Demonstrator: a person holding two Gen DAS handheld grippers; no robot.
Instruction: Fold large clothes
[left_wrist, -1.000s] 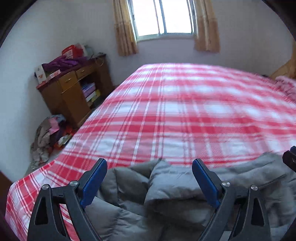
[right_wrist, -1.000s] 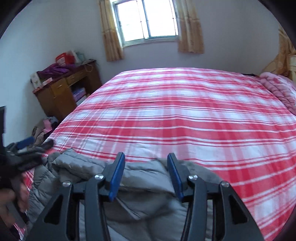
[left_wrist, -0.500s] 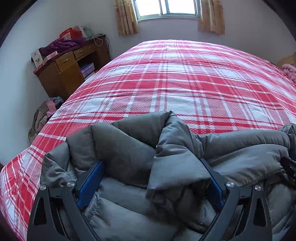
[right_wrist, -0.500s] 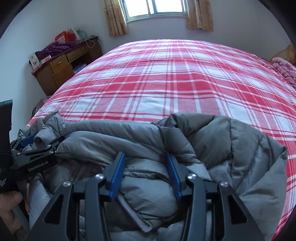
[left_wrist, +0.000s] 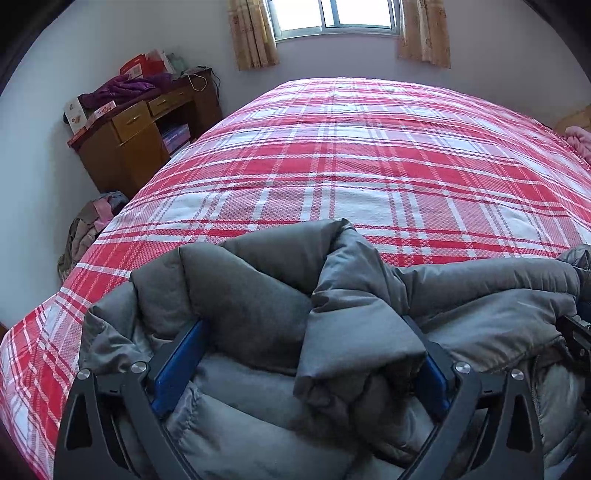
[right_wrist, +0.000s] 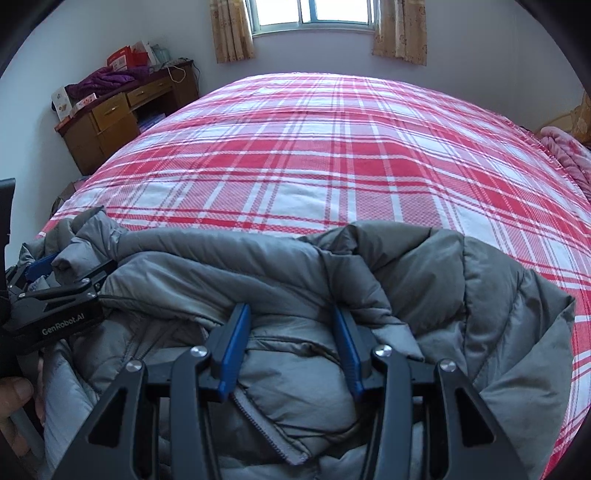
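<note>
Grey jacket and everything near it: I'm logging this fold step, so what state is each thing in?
grey puffer jacket: bunched at the bed's near edge, zipper open.
left gripper: fingers wide apart, jacket folds between them.
right gripper: fingers apart around a jacket fold, grip unclear.
plaid bedspread: spread flat.
desk drawers: closed.
curtains: drawn aside.

Grey jacket (left_wrist: 258, 295) cut off at bottom edge in both views. It buries left gripper (left_wrist: 303, 354) fingertips; right gripper (right_wrist: 291, 347) tips too, so grip unclear. Desk (left_wrist: 125, 147) clutter too small to ID.
</note>
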